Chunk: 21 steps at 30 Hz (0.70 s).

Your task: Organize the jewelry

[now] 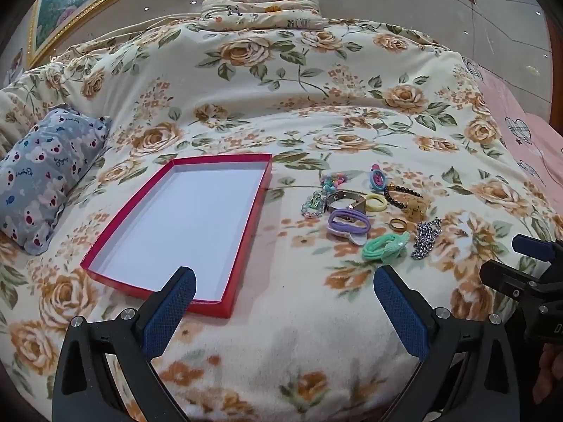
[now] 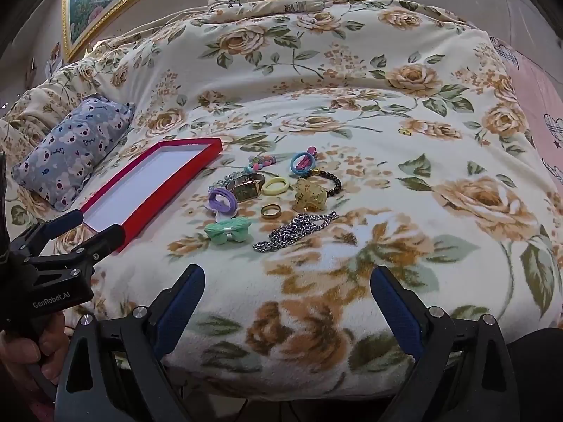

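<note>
While both claws hang spread and empty over the near edge of the flowered fleece blanket (image 1: 281, 351), nothing has yet gone into the shallow red cardboard tray (image 1: 242, 242).

Left wrist view: the left gripper (image 1: 285, 283), jaws wide apart, holds nothing; the tray lies just ahead to its left, its long axis running away toward the far edge, and the jewelry heap with the silver chain necklace (image 1: 425, 237) sits ahead to its right.
Right wrist view: the right gripper (image 2: 286, 283), likewise released, faces the silver chain necklace (image 2: 295, 230) and the mint-green bow clip (image 2: 228, 232) almost straight ahead, so it looks the nearer claw for a first pick; the tray (image 2: 169, 190) lies to the left.
</note>
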Available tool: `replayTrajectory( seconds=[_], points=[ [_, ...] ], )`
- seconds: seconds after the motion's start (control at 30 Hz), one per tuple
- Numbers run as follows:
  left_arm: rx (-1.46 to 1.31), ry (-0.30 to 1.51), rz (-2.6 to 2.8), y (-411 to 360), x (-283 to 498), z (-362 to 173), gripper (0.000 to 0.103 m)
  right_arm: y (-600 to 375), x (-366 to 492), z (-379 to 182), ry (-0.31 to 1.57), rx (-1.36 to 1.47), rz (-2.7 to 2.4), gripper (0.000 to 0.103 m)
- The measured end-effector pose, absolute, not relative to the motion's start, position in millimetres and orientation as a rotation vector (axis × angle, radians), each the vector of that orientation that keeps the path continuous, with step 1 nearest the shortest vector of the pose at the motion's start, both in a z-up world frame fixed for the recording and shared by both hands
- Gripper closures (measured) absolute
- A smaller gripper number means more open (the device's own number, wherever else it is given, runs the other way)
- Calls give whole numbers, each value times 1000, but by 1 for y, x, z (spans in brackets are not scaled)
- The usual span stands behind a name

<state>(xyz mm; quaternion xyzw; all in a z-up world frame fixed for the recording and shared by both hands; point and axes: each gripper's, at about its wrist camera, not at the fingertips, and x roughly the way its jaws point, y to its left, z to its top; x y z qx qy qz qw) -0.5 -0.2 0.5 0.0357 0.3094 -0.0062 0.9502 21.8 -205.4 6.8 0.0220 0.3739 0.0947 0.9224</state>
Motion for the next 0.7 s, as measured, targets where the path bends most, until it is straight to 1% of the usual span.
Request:
replayTrajectory(
  seconds=[0.13, 0.27, 0.33, 0.7],
  points=[
    [67, 615, -11, -2, -4, 4, 1, -205, 20, 9, 757, 52, 195, 7],
    [62, 611, -8, -1, -12, -5, 1, -205, 18, 11, 747, 55, 198, 7],
    [49, 623, -9, 4, -9, 2, 1, -204, 18, 13, 743, 56, 200, 7],
    [43, 629, -7, 5, -7, 3, 1, -202, 17, 13, 743, 60, 207, 7]
  ],
)
